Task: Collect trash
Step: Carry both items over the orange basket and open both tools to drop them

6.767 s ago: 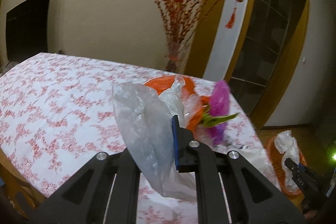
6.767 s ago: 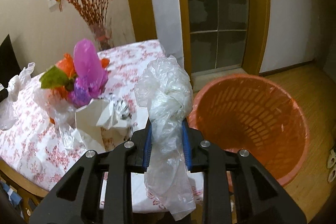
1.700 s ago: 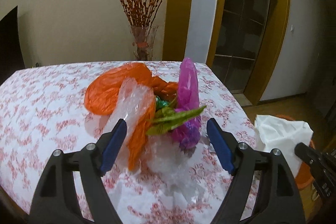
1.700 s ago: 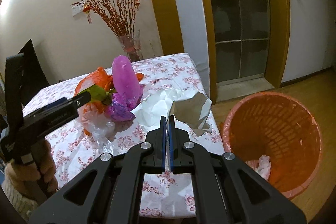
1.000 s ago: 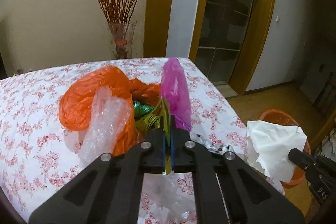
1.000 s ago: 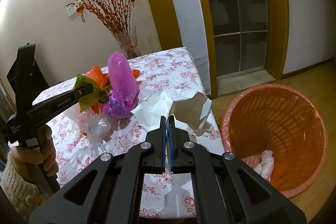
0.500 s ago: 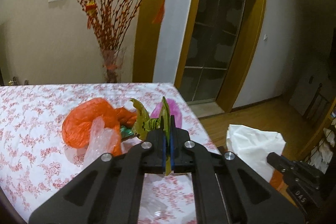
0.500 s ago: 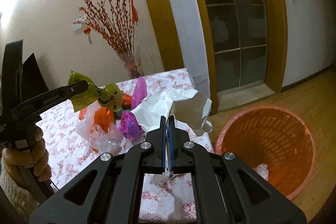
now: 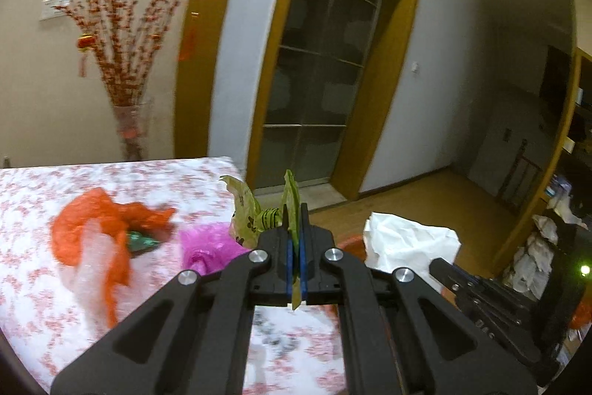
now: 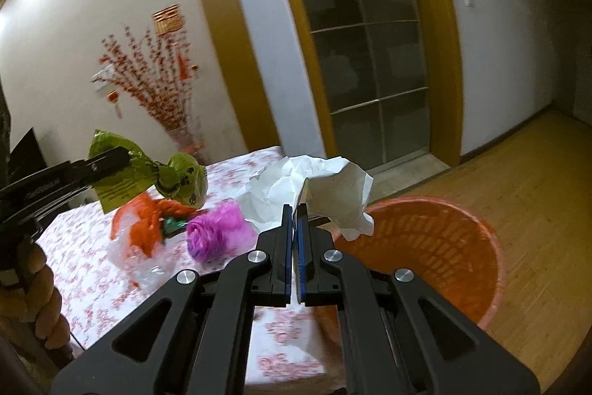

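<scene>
My left gripper (image 9: pixel 294 228) is shut on a green wrapper (image 9: pixel 255 213) and holds it up above the table's right end; the wrapper also shows in the right wrist view (image 10: pixel 177 178). My right gripper (image 10: pixel 294 213) is shut on a crumpled white paper (image 10: pixel 314 187), held beside the table edge near the rim of the orange trash basket (image 10: pixel 444 247). That paper also shows in the left wrist view (image 9: pixel 403 239). On the flowered tablecloth (image 10: pixel 96 287) lie an orange bag (image 10: pixel 144 224), a magenta bag (image 10: pixel 218 232) and clear plastic (image 10: pixel 148 269).
A vase of red blossom branches (image 9: pixel 125 91) stands behind the table by the wall. A glass door with a wooden frame (image 10: pixel 370 62) is straight ahead. Wooden floor (image 10: pixel 536 210) surrounds the basket. Shelves with clutter (image 9: pixel 547 232) stand at the far right.
My left gripper shut on the green wrapper, lifted it off the pile and swung right. My right gripper has kept hold of the white paper and risen beside the basket.
</scene>
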{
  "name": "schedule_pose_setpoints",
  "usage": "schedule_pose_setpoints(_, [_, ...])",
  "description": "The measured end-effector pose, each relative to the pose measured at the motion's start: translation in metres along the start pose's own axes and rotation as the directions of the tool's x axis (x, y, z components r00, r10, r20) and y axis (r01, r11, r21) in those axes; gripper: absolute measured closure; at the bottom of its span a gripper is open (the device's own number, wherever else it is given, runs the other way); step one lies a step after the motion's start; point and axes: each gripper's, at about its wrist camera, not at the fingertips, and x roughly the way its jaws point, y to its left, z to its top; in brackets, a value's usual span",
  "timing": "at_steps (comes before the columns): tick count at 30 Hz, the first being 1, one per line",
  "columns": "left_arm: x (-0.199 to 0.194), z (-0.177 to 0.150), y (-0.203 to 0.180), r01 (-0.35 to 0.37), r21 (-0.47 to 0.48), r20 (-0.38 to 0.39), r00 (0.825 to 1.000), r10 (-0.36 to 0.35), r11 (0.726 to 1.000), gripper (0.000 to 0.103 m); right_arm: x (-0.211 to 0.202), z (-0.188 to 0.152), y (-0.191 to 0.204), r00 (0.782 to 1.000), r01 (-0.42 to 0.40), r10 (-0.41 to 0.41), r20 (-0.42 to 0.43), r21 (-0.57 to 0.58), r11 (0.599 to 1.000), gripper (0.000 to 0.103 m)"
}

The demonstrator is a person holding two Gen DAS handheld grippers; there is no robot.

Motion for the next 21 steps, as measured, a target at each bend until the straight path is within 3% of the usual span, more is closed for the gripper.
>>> schedule_pose_setpoints(9, [0.041, -0.021, -0.047, 0.112, 0.017, -0.075, 0.991, -0.111, 0.994, 0.099, 0.0, -0.004, -0.037, 0.996, 0.09, -0.091, 0.005, 0.041, 0.995, 0.101])
schedule_pose_setpoints(21, [0.088, -0.048, -0.093, 0.227, 0.027, -0.151, 0.964, -0.221, 0.973, 0.099, 0.005, -0.002, -0.079, 0.984, 0.179, -0.18, 0.007, 0.096, 0.979, 0.101])
